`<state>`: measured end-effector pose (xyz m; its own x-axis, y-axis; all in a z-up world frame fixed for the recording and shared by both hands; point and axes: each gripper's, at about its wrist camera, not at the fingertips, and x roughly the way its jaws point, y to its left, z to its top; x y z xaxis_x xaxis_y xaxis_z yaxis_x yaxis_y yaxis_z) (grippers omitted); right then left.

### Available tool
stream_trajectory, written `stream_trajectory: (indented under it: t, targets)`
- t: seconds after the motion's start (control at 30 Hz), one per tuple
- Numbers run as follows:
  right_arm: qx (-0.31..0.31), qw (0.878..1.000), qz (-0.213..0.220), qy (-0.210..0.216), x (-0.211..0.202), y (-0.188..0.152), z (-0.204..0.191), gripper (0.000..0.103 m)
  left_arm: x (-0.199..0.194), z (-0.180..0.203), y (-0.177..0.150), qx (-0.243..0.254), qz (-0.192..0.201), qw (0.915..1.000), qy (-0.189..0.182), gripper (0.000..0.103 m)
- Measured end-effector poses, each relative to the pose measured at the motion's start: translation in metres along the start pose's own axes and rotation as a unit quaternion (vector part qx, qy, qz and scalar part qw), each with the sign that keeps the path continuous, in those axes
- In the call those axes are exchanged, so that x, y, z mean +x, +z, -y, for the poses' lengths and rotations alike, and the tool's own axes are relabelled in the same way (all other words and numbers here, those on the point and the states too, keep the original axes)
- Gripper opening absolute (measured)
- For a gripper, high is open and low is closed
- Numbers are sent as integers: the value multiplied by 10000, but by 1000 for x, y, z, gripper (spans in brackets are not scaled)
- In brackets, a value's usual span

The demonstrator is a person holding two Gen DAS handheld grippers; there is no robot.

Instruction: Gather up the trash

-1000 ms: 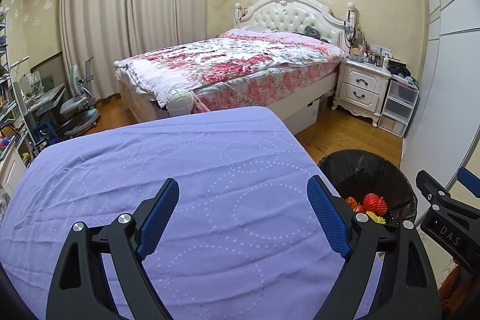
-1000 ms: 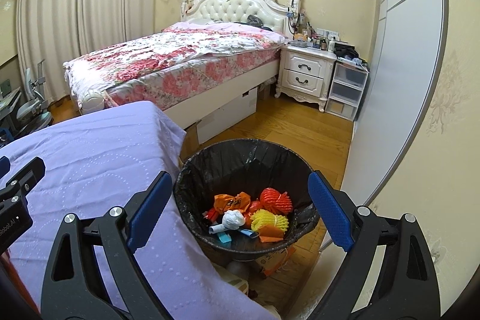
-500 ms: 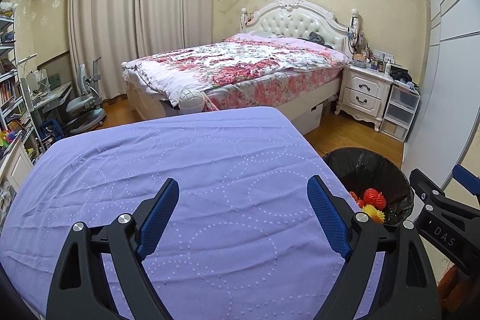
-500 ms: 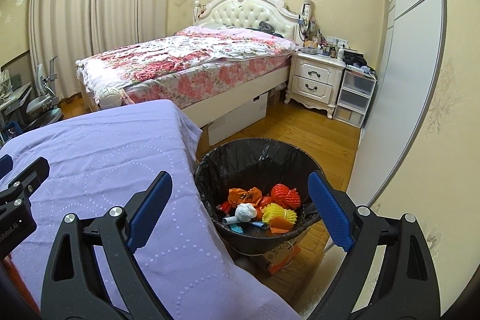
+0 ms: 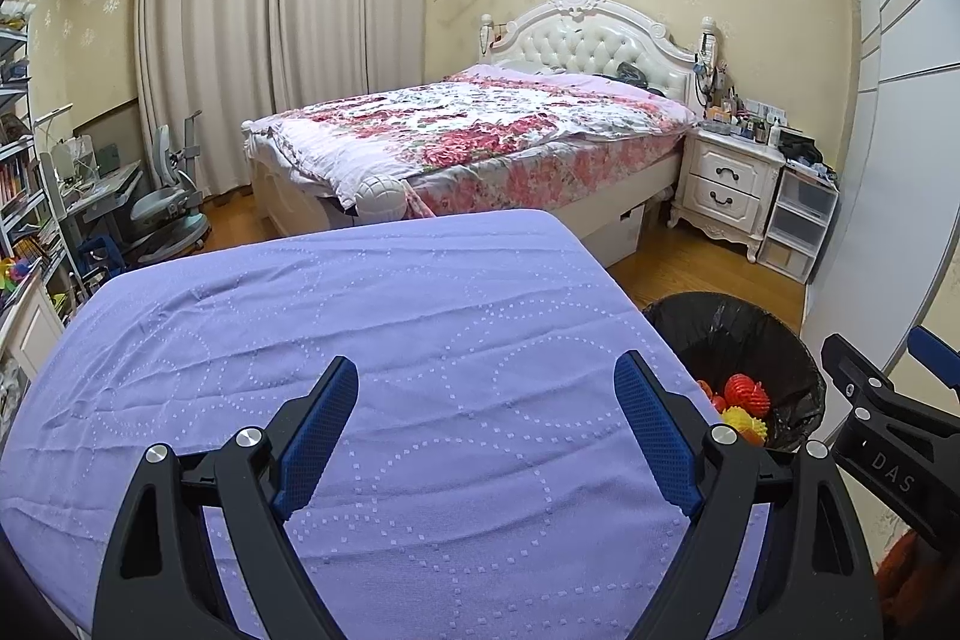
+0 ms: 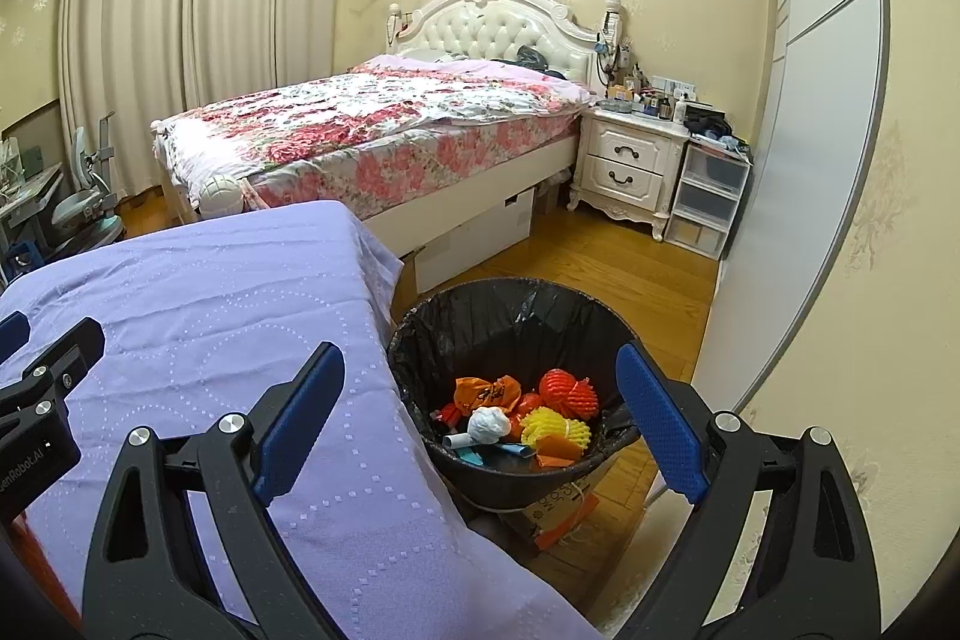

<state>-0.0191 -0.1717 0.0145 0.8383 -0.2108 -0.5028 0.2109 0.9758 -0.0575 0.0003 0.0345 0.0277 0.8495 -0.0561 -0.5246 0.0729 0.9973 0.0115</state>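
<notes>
**Both jaws empty, trash already in the bin**

The left gripper (image 5: 486, 418) hangs over the purple table (image 5: 360, 316), jaws spread wide with nothing between them. The right gripper (image 6: 480, 412) is likewise wide open and empty, and the bin (image 6: 420, 340) sits straight ahead of and below its jaws, just off the table's edge. The trash (image 6: 522, 415) lies heaped in the bin's bottom. From the left jaws the bin is off to the right, so the right hand is nearer. No loose piece shows on the table, so the collecting looks finished, or the next item lies out of view
</notes>
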Motion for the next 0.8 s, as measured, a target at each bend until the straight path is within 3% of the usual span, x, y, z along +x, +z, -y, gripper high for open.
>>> stream_trajectory:
  t: [0.8]
  targets:
    - [-2,10000,4,-4,0,0,-1,90,0,-1,0,5,-4,10000,-12,85]
